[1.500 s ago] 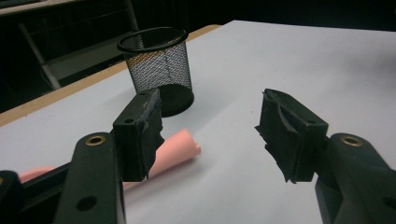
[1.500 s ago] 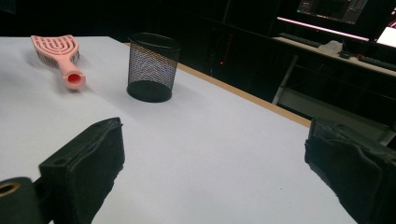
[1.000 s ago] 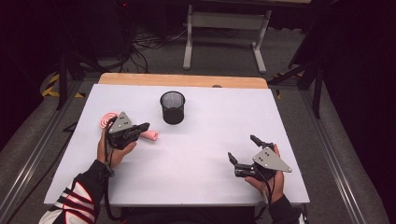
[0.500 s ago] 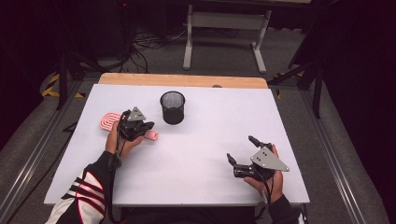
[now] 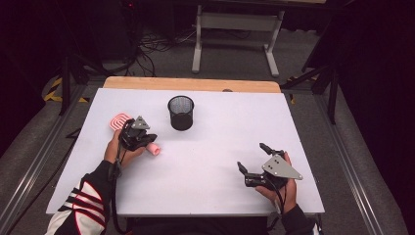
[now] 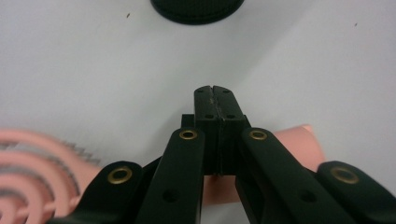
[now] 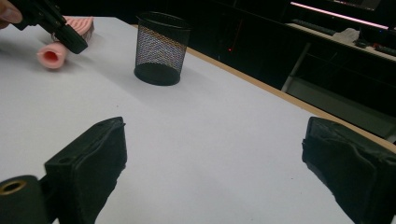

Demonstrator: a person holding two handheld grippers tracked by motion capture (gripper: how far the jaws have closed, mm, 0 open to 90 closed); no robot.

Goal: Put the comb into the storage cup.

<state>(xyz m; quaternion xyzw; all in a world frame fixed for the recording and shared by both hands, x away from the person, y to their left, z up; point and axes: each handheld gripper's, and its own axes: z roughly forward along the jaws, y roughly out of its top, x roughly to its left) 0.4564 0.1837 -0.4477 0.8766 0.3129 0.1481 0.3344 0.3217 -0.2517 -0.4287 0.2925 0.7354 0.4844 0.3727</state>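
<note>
Left hand-held gripper – jaws together, above the pink hairbrush, ungrasped; right hand-held gripper apart, idle – mesh cup empty.

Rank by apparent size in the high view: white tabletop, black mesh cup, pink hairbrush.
1. white tabletop, by far the largest.
2. black mesh cup.
3. pink hairbrush; partly hidden under the left tongs, so its rank is unsure.

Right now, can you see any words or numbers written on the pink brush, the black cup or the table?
No words or numbers can be read: none on the pink brush, none on the black mesh cup, none on the white table.
</note>
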